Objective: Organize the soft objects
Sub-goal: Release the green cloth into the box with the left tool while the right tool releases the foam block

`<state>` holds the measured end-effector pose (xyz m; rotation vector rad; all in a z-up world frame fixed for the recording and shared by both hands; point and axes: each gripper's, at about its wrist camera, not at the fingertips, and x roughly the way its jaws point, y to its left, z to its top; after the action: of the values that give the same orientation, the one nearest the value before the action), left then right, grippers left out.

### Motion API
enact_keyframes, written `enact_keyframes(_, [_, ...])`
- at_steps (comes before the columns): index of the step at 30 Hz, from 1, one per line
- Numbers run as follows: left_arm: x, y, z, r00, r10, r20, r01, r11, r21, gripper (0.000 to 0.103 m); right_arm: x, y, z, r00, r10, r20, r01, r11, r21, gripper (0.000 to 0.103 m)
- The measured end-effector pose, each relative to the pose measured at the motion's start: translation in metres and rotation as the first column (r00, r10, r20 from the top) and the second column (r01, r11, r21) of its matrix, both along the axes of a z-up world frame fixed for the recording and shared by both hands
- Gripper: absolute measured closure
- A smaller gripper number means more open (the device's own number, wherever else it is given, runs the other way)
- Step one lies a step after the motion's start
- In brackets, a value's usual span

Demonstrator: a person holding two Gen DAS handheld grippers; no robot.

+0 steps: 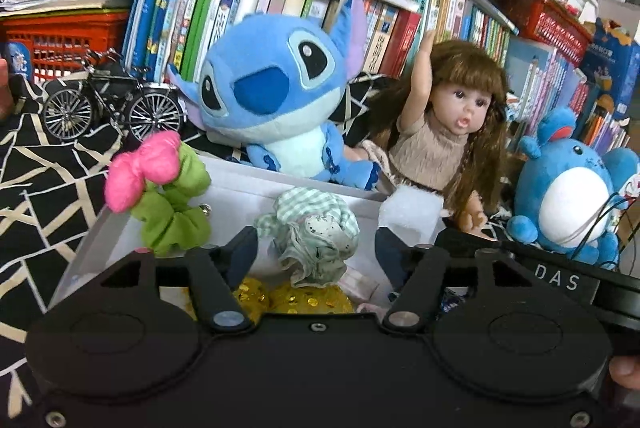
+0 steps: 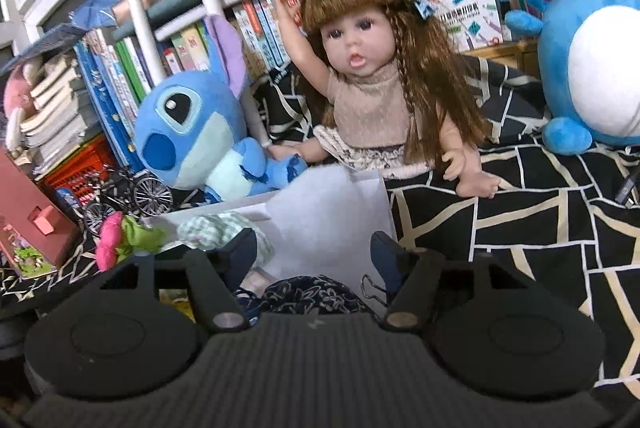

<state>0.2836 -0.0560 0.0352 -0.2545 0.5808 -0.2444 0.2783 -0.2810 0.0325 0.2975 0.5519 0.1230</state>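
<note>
A white box [image 1: 240, 188] holds soft hair scrunchies. A green-checked scrunchie [image 1: 312, 228] lies in its middle, a green one with a pink bow [image 1: 160, 188] hangs on its left wall, a gold sequin one [image 1: 308, 298] lies near the front. My left gripper [image 1: 316, 248] is open above the box, jaws either side of the checked scrunchie. My right gripper [image 2: 314, 252] is open over the box's right part [image 2: 328, 204], just above a dark navy floral scrunchie [image 2: 312, 294]. The checked scrunchie [image 2: 216, 230] and pink-bow one [image 2: 120, 240] show to its left.
A Stitch plush [image 1: 276, 92], a long-haired doll [image 1: 452, 132] and a round blue plush [image 1: 568, 196] sit behind the box on a black patterned cloth [image 2: 520, 212]. A model bicycle [image 1: 112, 100] stands left. Bookshelves and red baskets [image 1: 60, 40] line the back.
</note>
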Motion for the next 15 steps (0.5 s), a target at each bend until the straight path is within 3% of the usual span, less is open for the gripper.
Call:
enact_keyframes(5, [-0.018, 0.01, 0.012, 1.0, 0.001, 0.016, -0.001, 1.0, -0.026, 0.028, -0.016, 0.0, 0.011, 0.999, 0.022, 0.039, -0.023, 1.0, 0.006, 0.024])
enact_keyframes(15, [-0.063, 0.024, 0.031, 0.998, -0.006, 0.062, 0.007, 1.0, -0.007, 0.022, -0.065, 0.011, 0.036, 0.985, 0.097, 0.142, -0.092, 0.995, -0.041, 0.017])
